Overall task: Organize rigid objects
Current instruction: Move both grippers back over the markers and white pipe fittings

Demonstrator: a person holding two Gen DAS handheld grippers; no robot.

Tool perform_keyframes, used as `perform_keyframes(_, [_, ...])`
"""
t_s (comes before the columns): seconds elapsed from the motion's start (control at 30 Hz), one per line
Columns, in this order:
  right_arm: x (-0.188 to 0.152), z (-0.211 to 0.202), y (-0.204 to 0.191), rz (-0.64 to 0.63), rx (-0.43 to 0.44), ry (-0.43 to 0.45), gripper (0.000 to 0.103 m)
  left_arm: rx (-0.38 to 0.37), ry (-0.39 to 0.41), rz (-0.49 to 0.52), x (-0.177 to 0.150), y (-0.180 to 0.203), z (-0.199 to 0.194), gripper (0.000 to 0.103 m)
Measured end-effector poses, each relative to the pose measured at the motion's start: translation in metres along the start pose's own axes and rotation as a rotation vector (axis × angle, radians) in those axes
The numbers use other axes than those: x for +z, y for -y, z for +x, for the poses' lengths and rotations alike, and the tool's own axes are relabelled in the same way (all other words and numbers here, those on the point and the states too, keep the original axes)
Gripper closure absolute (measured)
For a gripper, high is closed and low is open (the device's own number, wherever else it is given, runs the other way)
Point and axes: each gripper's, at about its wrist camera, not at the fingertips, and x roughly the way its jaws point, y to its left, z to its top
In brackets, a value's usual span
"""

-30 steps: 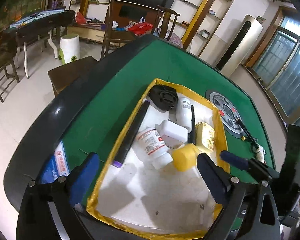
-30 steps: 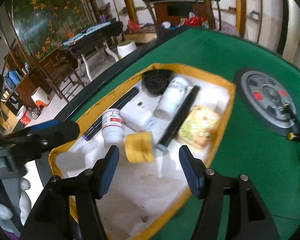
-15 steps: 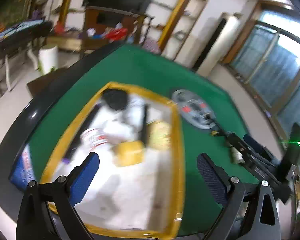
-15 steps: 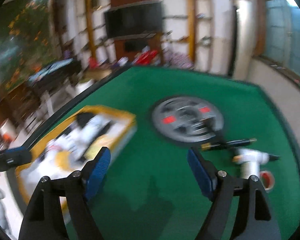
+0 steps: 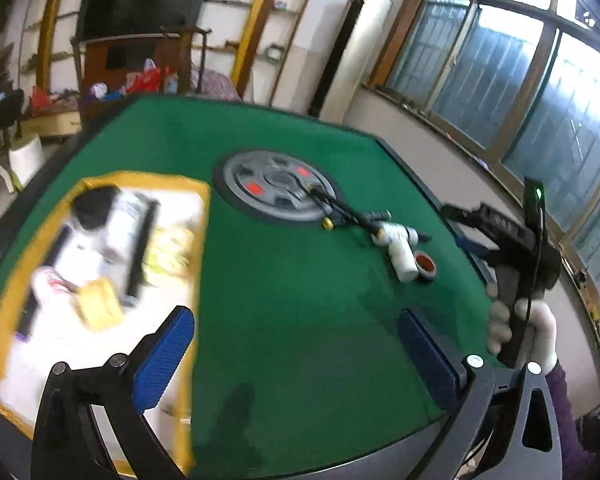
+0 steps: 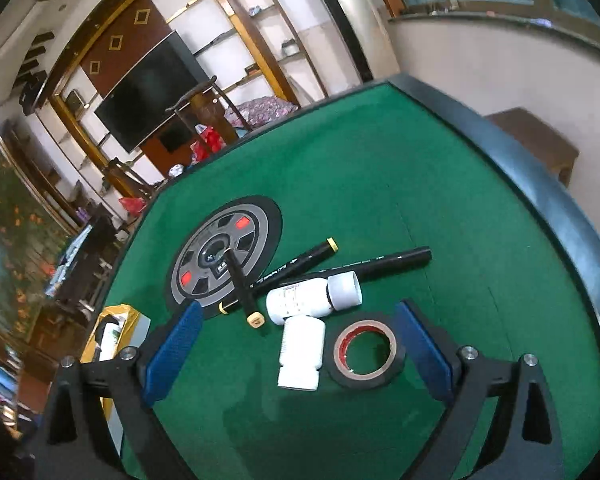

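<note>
Beside tape roll (image 6: 365, 354), two bottles (image 6: 301, 354)

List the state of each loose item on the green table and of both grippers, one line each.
Right gripper: open, empty, jaws just opened wider.
Left gripper: open, empty.
Tape roll: lying flat.
Nearer white bottle: on its side, capped.
Farther white bottle: on its side, capped.
Three black markers: lying, capped.

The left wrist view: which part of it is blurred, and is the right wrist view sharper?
Left wrist view: the yellow-rimmed tray and its contents are smeared by motion blur; bright glare at the windows. Right wrist view: sharper, the tape roll and white bottle are crisp, with fisheye bending at the table edge.
</note>
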Motion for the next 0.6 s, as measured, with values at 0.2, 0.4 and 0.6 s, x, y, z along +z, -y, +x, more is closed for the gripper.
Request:
perform_keyframes(0.2, [0.000,0.039,-0.023,-0.051,0.073,-0.068,0.007,-0.060,-0.079,-0.003,-0.012,0.012,0.026,0.001])
perform_keyframes(0.4, [0.010,0.093,-0.085,-0.233,0.017,-0.199,0.044,-0.077,-0.098,-0.045,-0.014,0.008,0.025,0.001])
perform_keyframes(0.6, [0.027,0.146,-0.097,-0.219,0.016,-0.301,0.045,-0.052,-0.096,-0.065,-0.013,-0.005,0.021,0.001])
